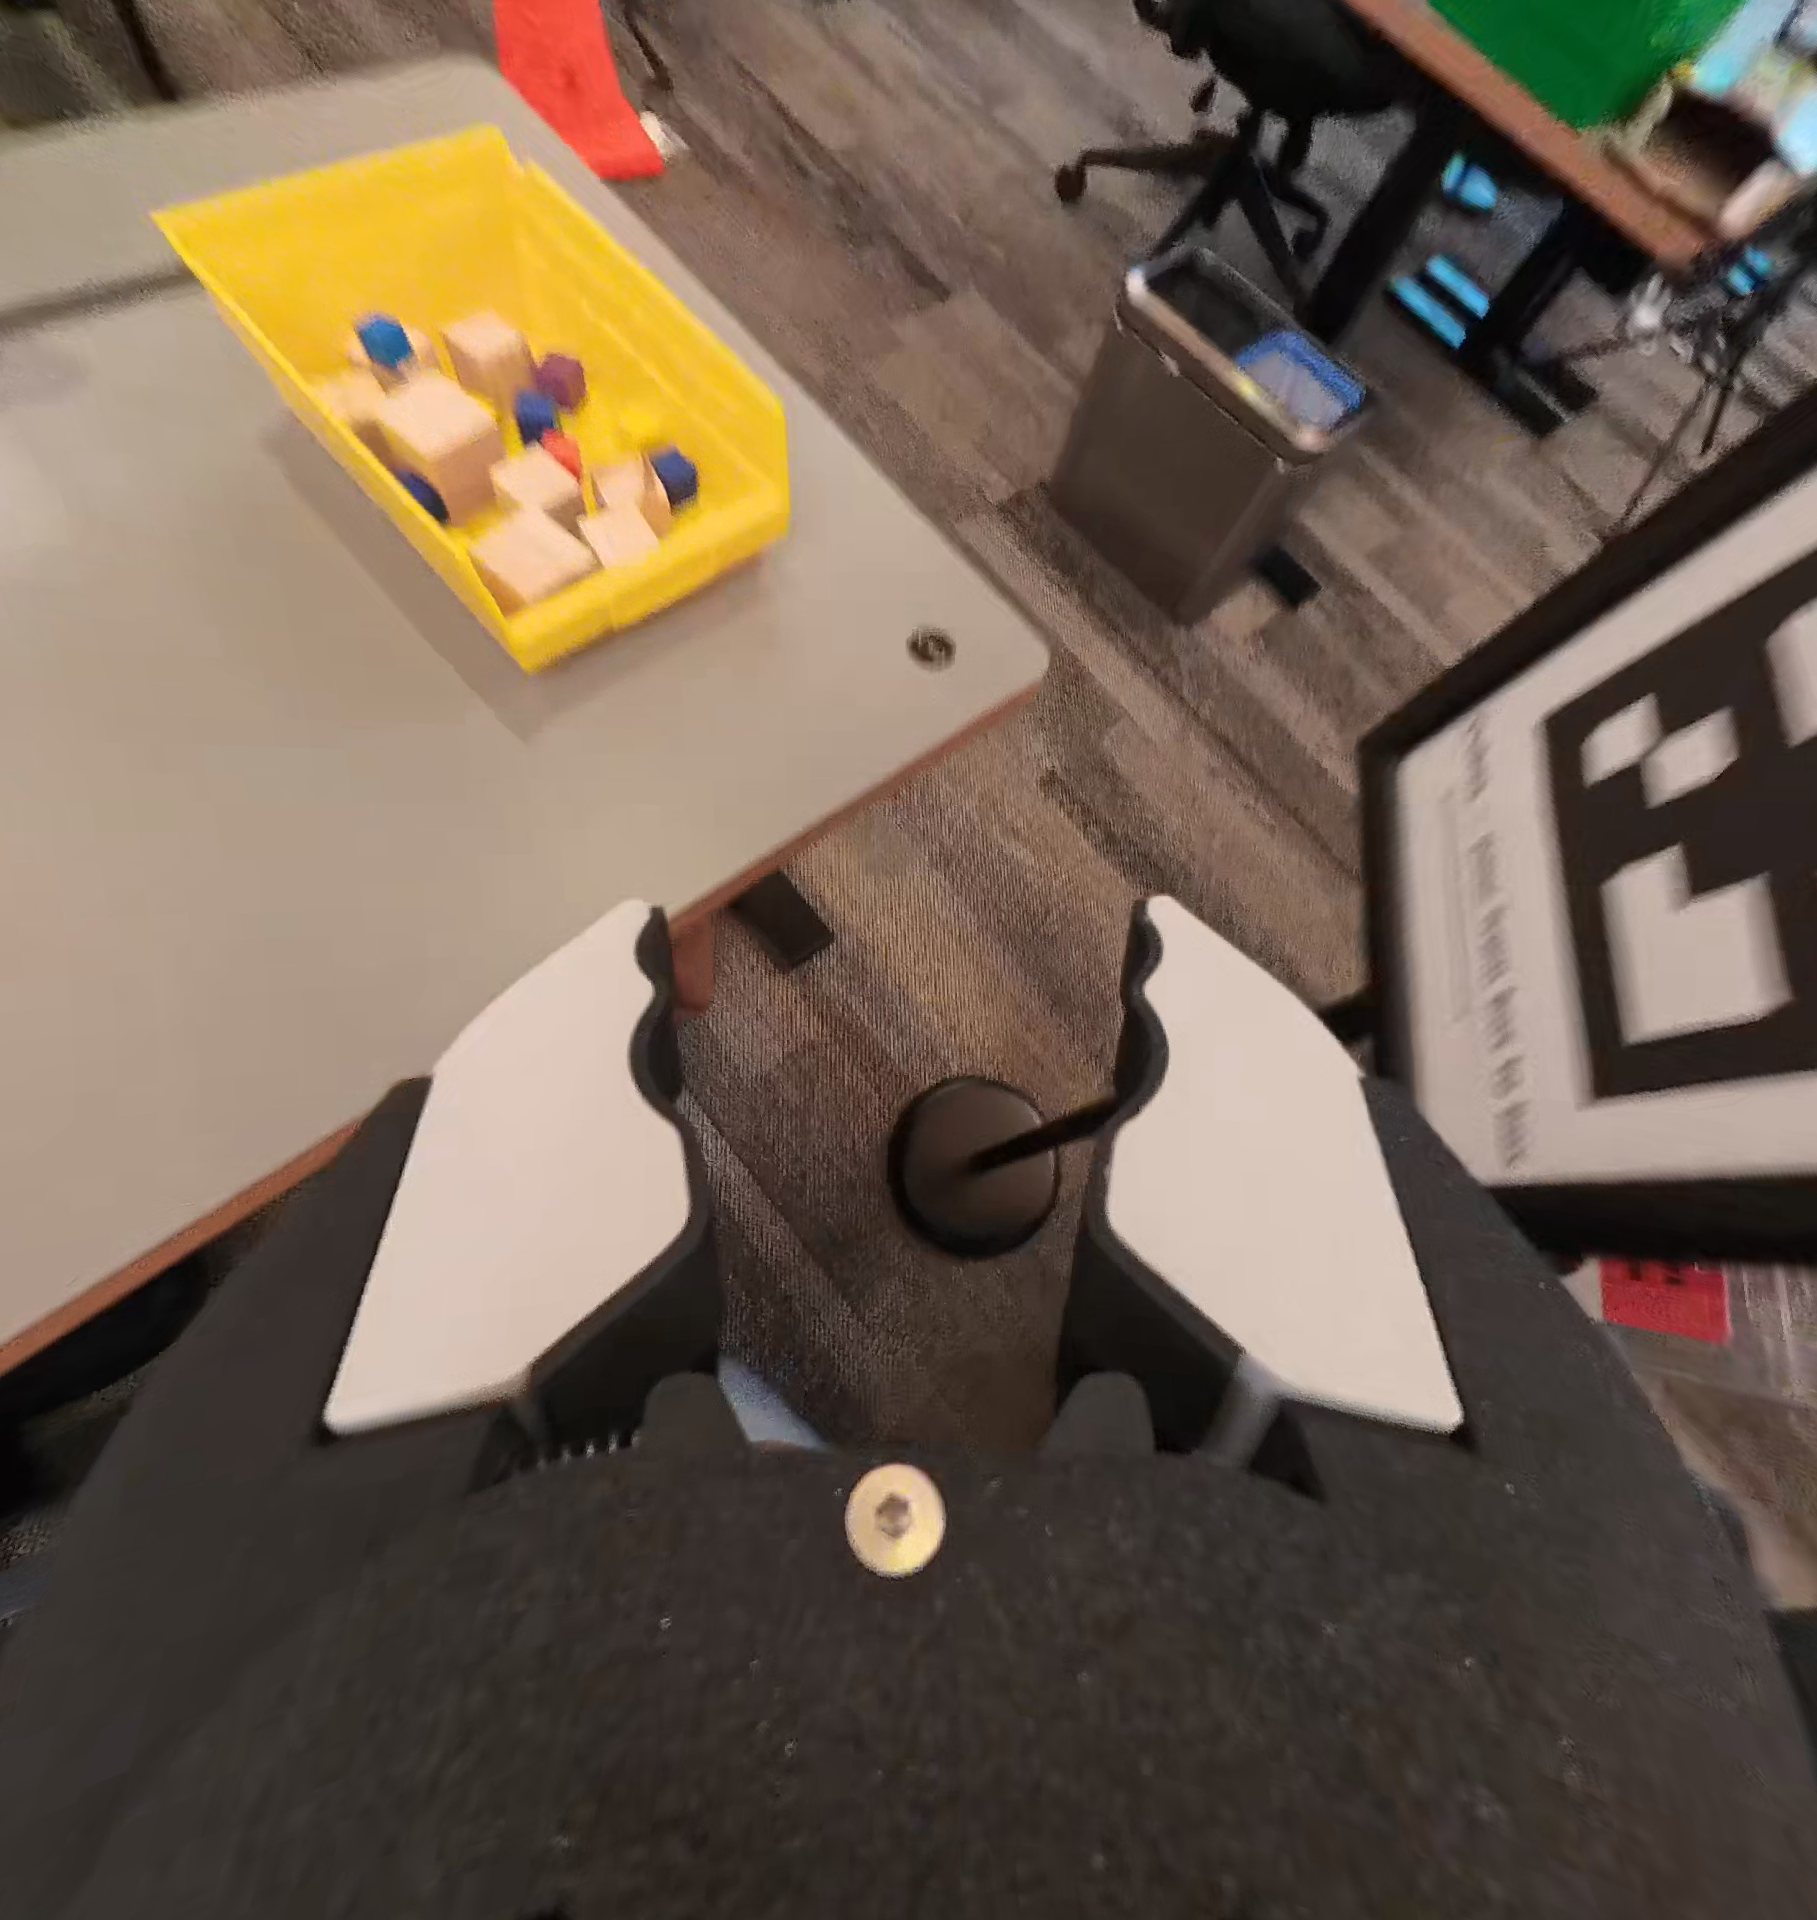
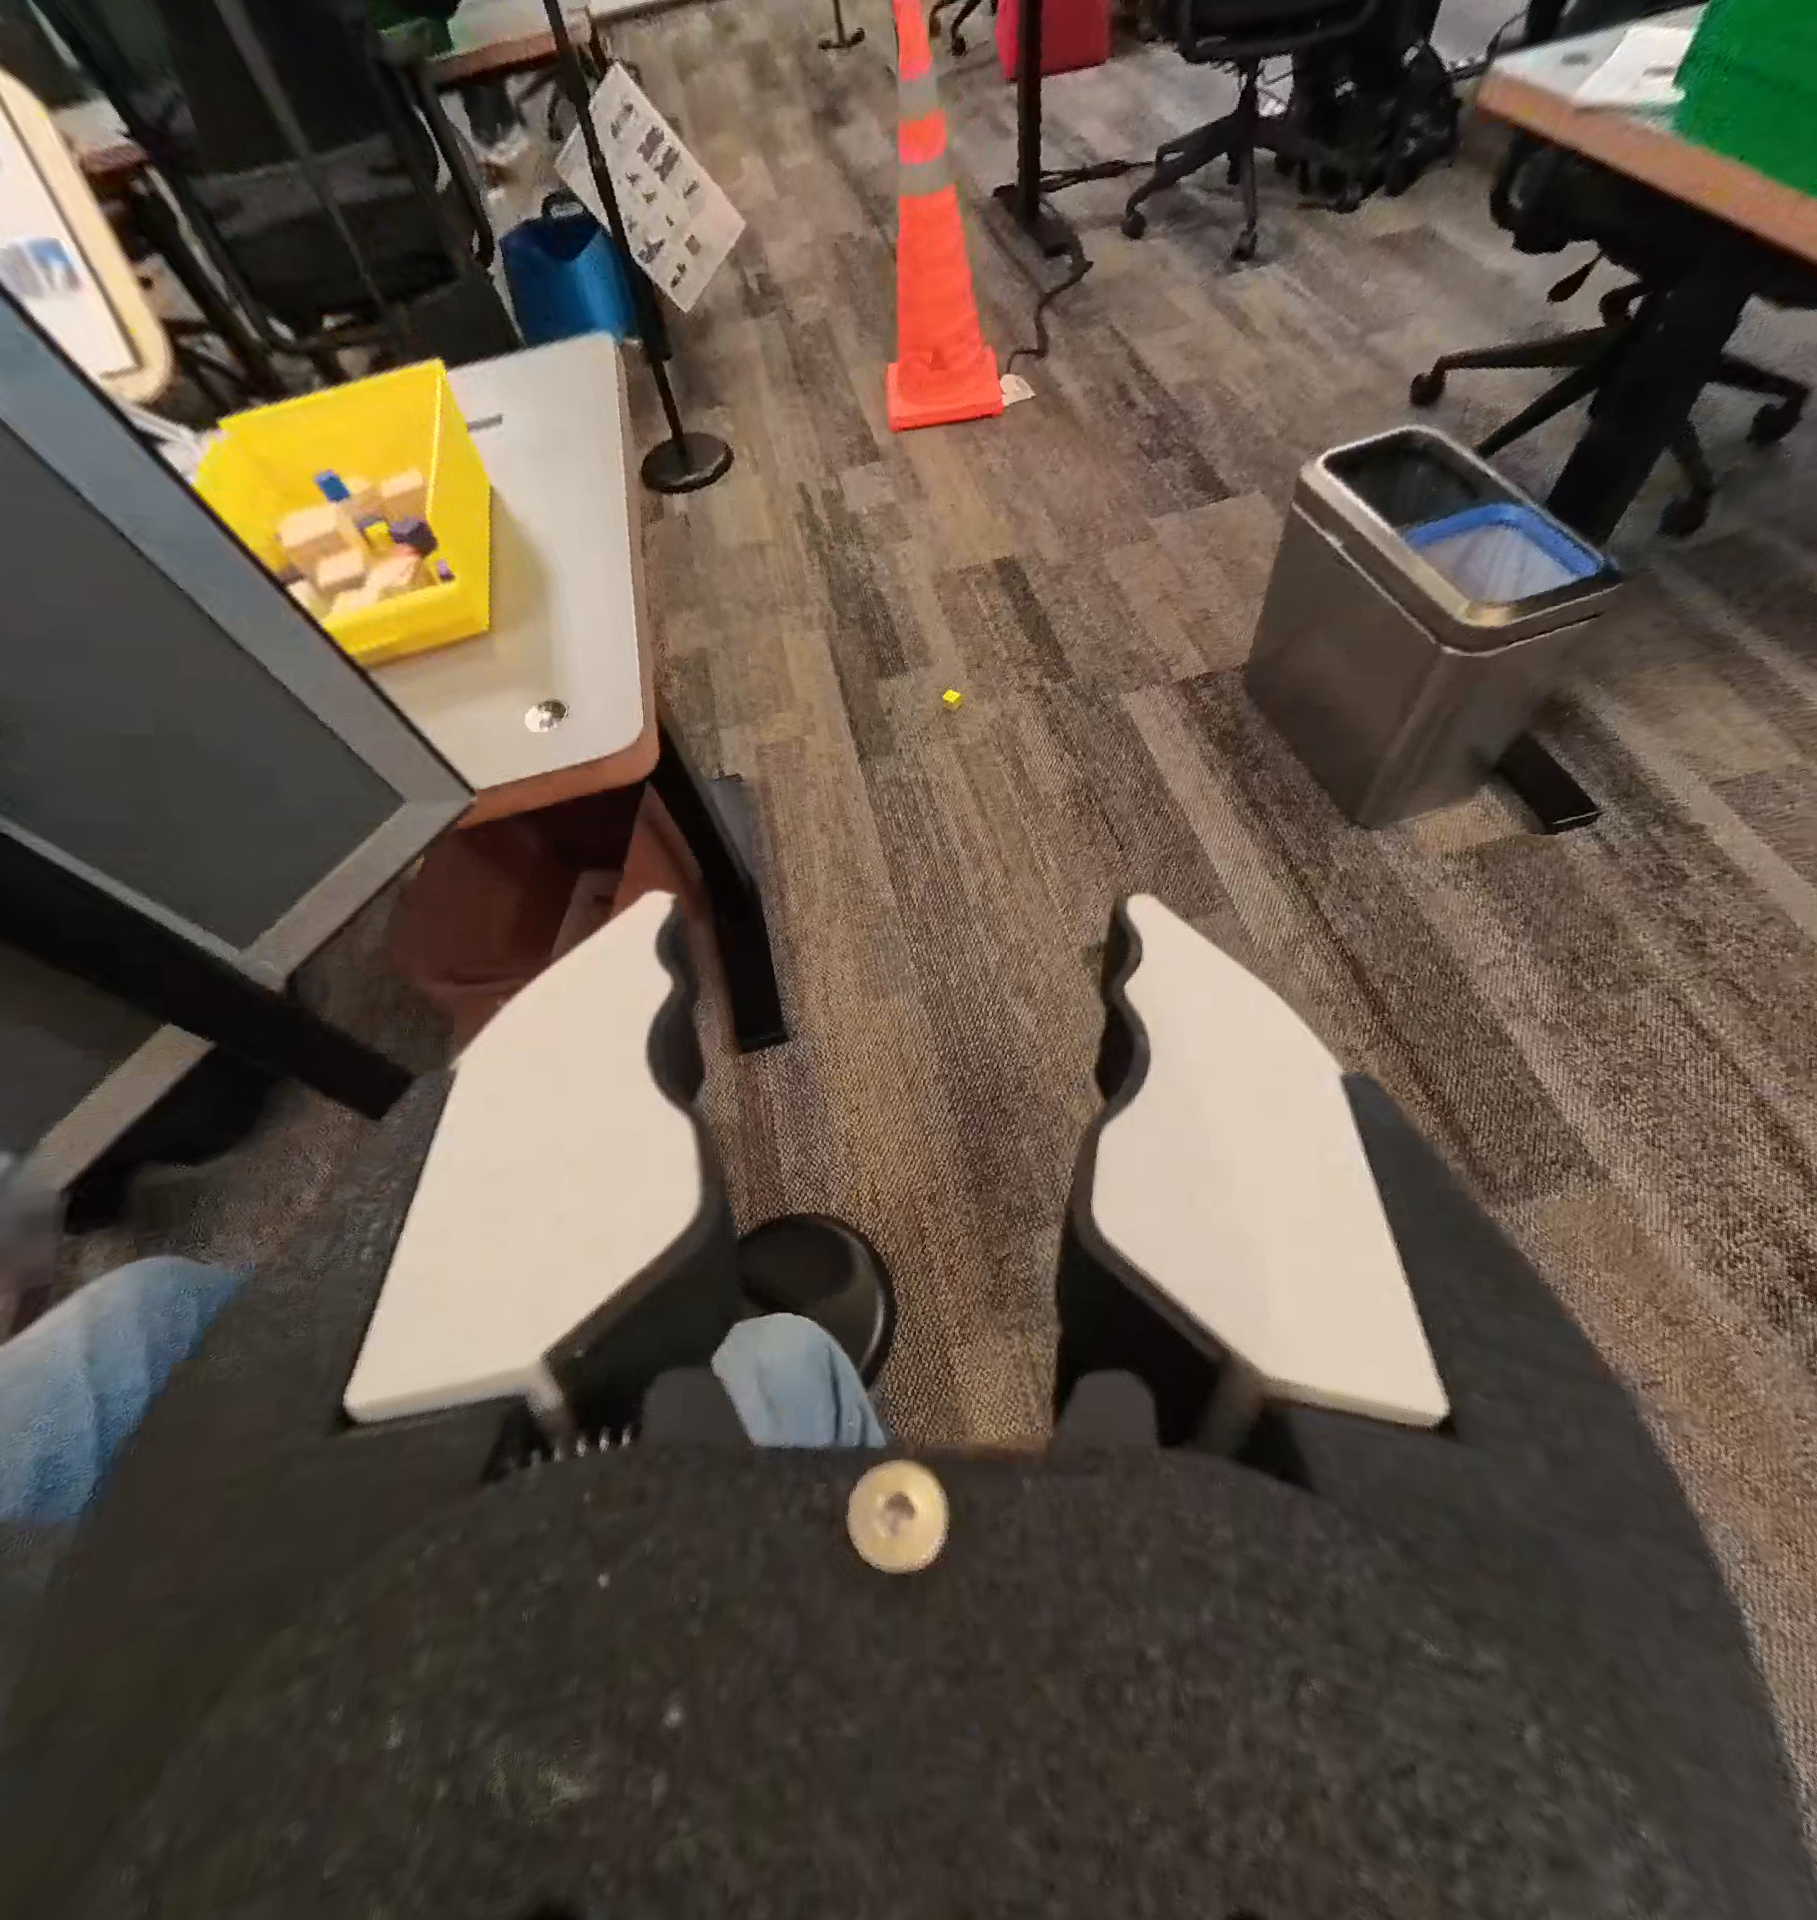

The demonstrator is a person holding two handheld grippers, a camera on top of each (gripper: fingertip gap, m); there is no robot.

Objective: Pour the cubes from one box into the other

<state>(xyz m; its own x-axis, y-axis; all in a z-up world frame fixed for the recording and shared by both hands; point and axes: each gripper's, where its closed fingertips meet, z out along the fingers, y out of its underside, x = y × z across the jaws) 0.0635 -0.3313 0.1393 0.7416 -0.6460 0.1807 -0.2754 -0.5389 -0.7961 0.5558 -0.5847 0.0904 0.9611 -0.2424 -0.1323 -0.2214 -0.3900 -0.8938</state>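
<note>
Both of our tools are empty, jaws apart: the left hand-held gripper (image 1: 893, 935) and the right hand-held gripper (image 2: 899, 930). Ahead and left of each, on the table (image 1: 208, 810), sits the yellow bin (image 1: 530, 260) of loose wooden cubes (image 1: 442, 431). We judge it light, stiff and slippery; pinch its rim.

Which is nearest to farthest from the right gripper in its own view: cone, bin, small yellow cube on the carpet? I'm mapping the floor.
1. Small yellow cube, on the carpet straight ahead.
2. Bin, ahead to the right.
3. Cone, farthest, ahead near the middle.
</note>
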